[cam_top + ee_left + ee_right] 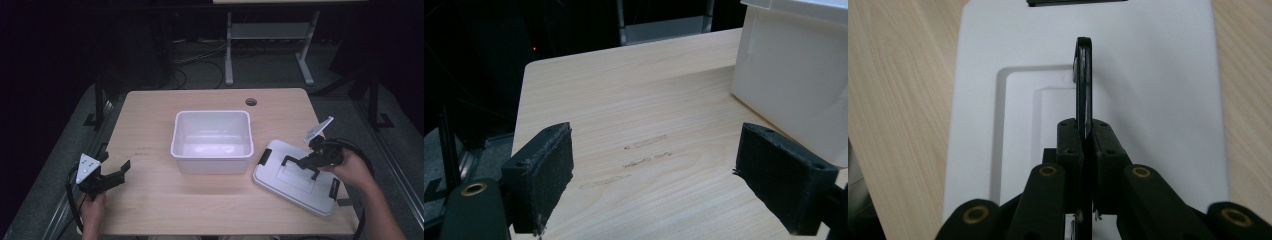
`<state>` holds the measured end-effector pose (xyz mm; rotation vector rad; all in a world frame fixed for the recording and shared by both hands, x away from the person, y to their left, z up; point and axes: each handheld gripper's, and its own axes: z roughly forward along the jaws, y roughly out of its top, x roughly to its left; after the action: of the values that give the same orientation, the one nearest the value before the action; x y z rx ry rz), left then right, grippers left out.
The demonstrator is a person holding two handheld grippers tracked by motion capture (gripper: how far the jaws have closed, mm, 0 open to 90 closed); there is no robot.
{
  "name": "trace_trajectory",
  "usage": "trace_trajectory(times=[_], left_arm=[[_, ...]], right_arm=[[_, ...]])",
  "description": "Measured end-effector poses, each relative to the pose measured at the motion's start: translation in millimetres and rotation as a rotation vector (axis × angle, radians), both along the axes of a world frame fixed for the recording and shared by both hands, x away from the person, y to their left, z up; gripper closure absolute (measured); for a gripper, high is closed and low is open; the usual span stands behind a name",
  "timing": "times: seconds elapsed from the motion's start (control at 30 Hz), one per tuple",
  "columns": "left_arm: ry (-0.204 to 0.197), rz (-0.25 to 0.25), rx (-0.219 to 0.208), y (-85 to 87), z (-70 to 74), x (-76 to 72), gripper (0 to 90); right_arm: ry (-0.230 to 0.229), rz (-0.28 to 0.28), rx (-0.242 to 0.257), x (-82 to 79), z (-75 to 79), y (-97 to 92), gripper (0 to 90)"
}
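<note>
Carefully now: your left gripper point(111, 176) idles wide apart and empty over the table point(150, 210), left of the white bin point(212, 141). Right of the bin lies the lid point(292, 177), its thin black handle point(1083, 85) pinched in your right gripper point(1083, 145); lifted off-centre, the lid could swing or slip.

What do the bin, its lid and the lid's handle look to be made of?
Bin: probably moulded plastic, white, slightly translucent walls with a soft sheen. Lid: likely the same white plastic, smooth matte, with a pressed rectangular recess. Handle: thin, black, probably hard plastic; right gripper clamps it.
</note>
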<state>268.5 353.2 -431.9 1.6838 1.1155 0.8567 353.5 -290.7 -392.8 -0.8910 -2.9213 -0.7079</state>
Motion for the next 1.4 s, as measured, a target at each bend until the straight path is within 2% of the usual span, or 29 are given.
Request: trace_trajectory(times=[0.77, 0.93, 1.4], left_arm=[[-0.003, -0.001, 0.001, 0.0, 0.4, -0.7, 14.7], [-0.002, -0.002, 0.006, -0.3, 0.4, -0.8, 14.7], [0.000, 0.002, 0.011, 0.4, 0.1, -0.7, 14.7]], right_arm=[[-0.048, 0.024, 0.006, -17.5, 36.8, -3.6, 84.4], [-0.076, 0.034, 0.003, -20.3, 47.0, -4.5, 84.4], [-0.114, 0.064, -0.004, -27.2, 74.0, -0.2, 84.4]])
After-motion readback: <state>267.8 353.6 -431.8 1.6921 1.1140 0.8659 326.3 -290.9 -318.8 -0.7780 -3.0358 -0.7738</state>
